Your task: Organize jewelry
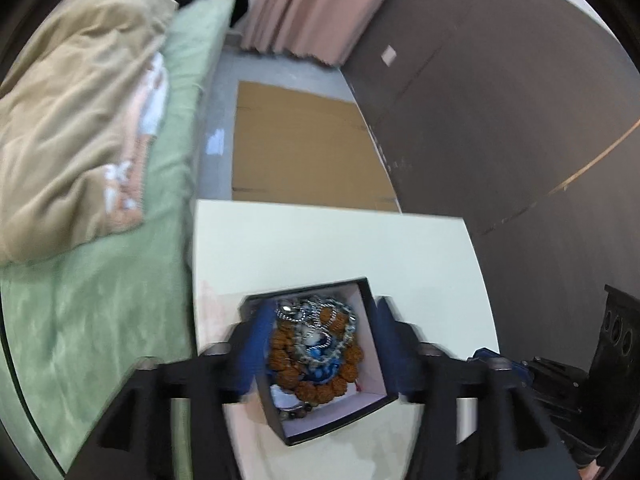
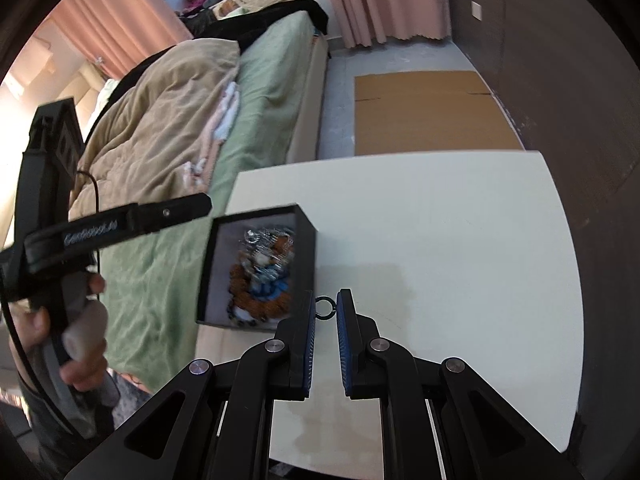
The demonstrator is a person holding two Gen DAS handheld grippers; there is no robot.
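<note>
My left fingers [image 1: 316, 344] clamp the black jewelry box [image 1: 372, 344] by its side walls, over the counter's [image 2: 460, 240] left edge. Right fingers [image 2: 325, 312] pinch a small ring [image 2: 325, 309] just beside it.

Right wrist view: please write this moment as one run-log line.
left gripper: shut on black jewelry box | right gripper: holds small dark metal ring | white table

A home bedroom. A green-sheeted bed [image 2: 256, 92] carries a rumpled beige quilt [image 1: 76, 120]. Pink pleated curtains [image 2: 384, 0] hang beyond.
</note>
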